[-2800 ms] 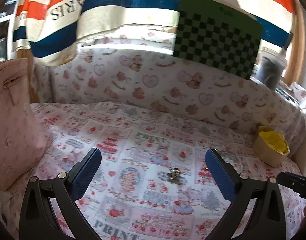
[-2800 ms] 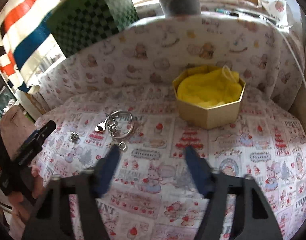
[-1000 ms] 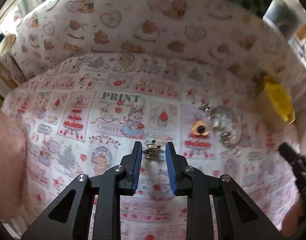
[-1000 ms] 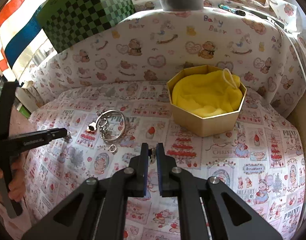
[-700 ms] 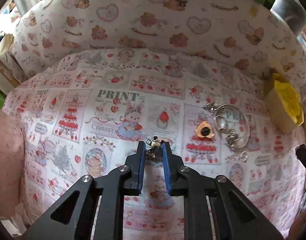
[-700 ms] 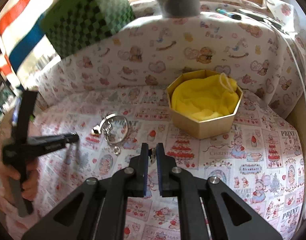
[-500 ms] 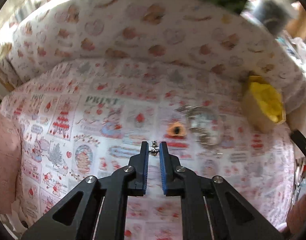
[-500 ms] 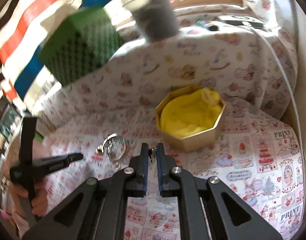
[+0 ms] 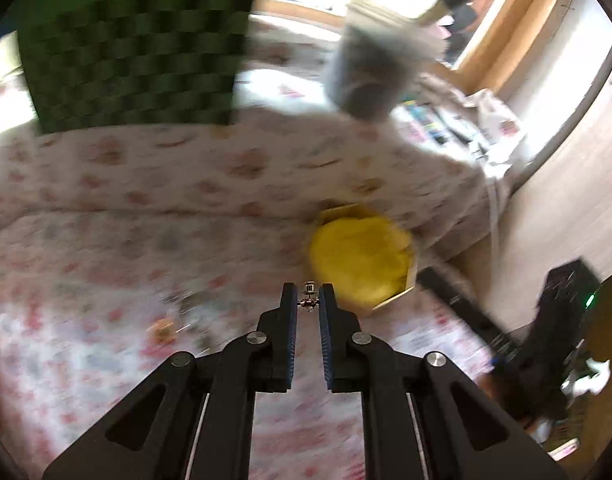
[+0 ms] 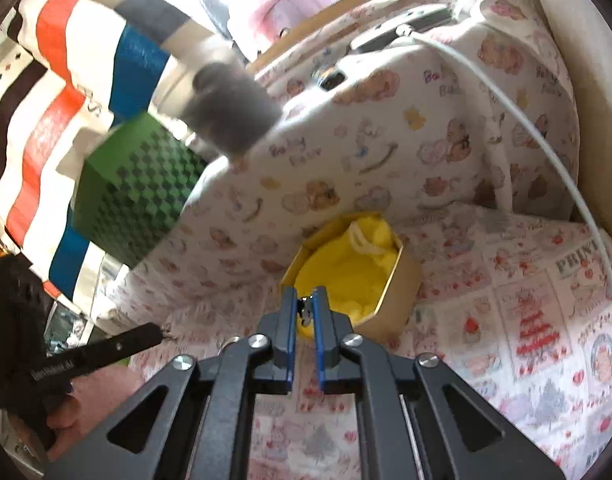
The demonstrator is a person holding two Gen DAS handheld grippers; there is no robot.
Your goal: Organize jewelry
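Observation:
My left gripper (image 9: 308, 305) is shut on a small silver charm (image 9: 309, 296), which hangs in the air just short of the octagonal box (image 9: 388, 303) lined with yellow cloth (image 9: 360, 264). My right gripper (image 10: 304, 306) is shut on another small metal piece (image 10: 305, 309), right at the near rim of the same box (image 10: 400, 302). In the right wrist view the left gripper's tip (image 10: 159, 334) shows low on the left, held by a hand. Behind it on the printed cloth, a bracelet (image 9: 193, 312) and an orange piece (image 9: 161, 326) lie blurred.
The printed cloth (image 10: 526, 320) rises into a padded wall behind the box. A green checkered box (image 10: 133, 196) and a grey cup (image 10: 233, 108) stand above the wall. A white cable (image 10: 546, 136) runs down the right side.
The left gripper closed on the charm, lifted it off the cloth and swung right toward the yellow box. The right gripper rolled and moved closer to the box, still holding its piece.

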